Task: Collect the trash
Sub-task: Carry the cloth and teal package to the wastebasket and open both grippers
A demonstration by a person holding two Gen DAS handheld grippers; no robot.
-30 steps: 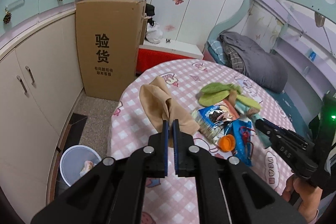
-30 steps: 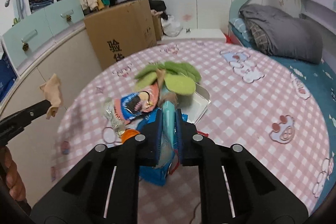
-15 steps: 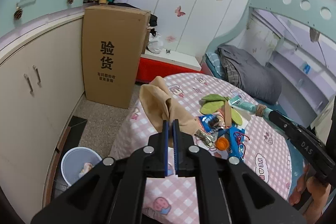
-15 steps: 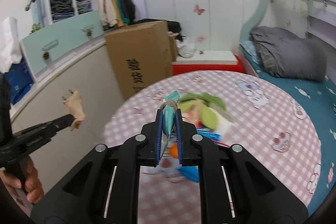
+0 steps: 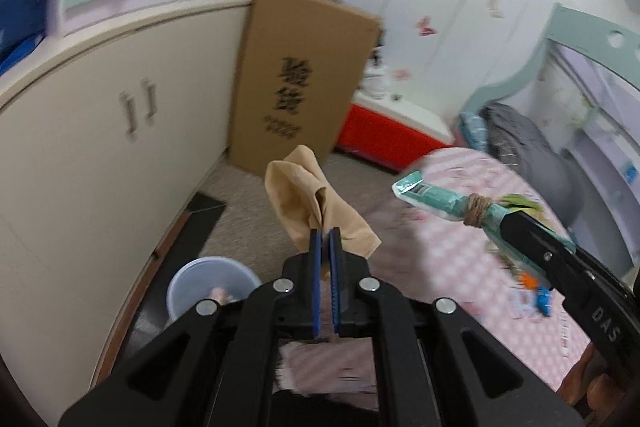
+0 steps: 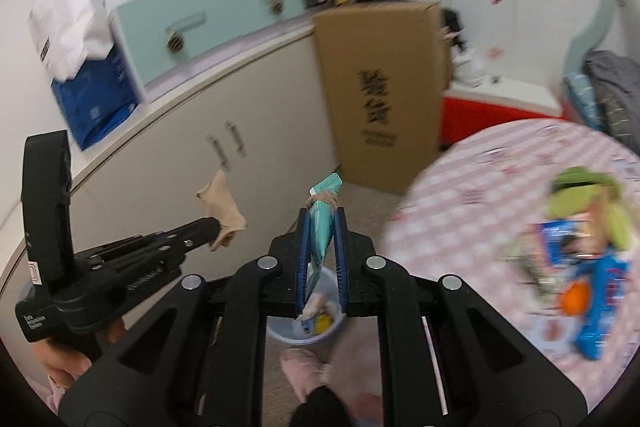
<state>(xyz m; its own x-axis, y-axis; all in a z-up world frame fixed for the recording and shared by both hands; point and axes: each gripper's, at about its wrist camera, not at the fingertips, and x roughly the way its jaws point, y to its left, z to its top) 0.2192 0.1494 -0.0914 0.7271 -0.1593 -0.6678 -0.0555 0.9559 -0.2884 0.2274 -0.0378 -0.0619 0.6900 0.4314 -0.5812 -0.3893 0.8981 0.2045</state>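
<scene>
Right wrist view: right gripper (image 6: 322, 223) clamped on teal wrapper (image 6: 320, 227), directly above bin (image 6: 334, 327) on floor; left gripper (image 5: 325, 241) pinching beige tissue (image 5: 308, 203), bin (image 5: 192, 279) down to its left. Carrying step, near drop. Next: centre each over bin, part jaws

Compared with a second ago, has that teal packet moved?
Yes. The teal packet, clamped in the right hand-held gripper, has left the pink checked table and now hangs above the trash bin beside it.
</scene>
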